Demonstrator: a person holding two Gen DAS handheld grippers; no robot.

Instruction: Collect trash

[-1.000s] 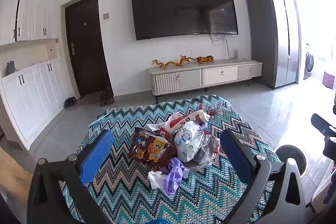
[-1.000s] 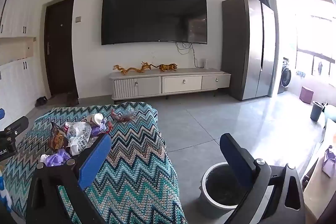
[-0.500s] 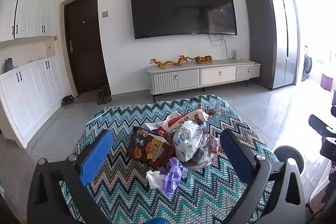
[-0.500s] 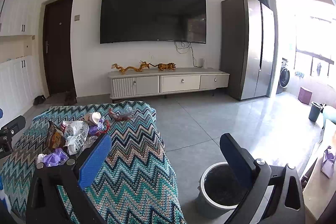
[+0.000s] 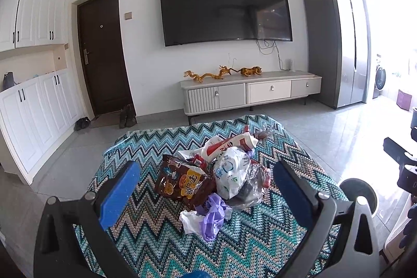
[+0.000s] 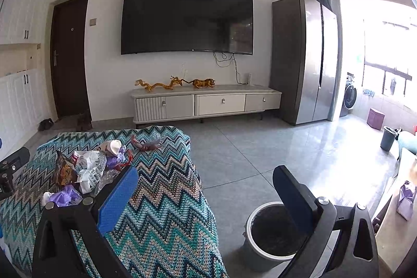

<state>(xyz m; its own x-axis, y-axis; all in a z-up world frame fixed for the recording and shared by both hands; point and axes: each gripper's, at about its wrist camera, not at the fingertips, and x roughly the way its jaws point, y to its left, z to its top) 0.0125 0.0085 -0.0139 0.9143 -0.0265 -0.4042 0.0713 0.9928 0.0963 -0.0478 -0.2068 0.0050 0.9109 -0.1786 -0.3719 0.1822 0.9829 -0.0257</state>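
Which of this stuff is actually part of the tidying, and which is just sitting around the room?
Part of the job:
snack bag
white plastic bag
purple wrapper
bin

Just lying about:
television
golden dragon figurines
shoes
fridge

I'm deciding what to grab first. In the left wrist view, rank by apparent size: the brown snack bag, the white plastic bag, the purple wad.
1. brown snack bag and white plastic bag: they look about equal, so no ranking between them.
2. purple wad, clearly smallest.
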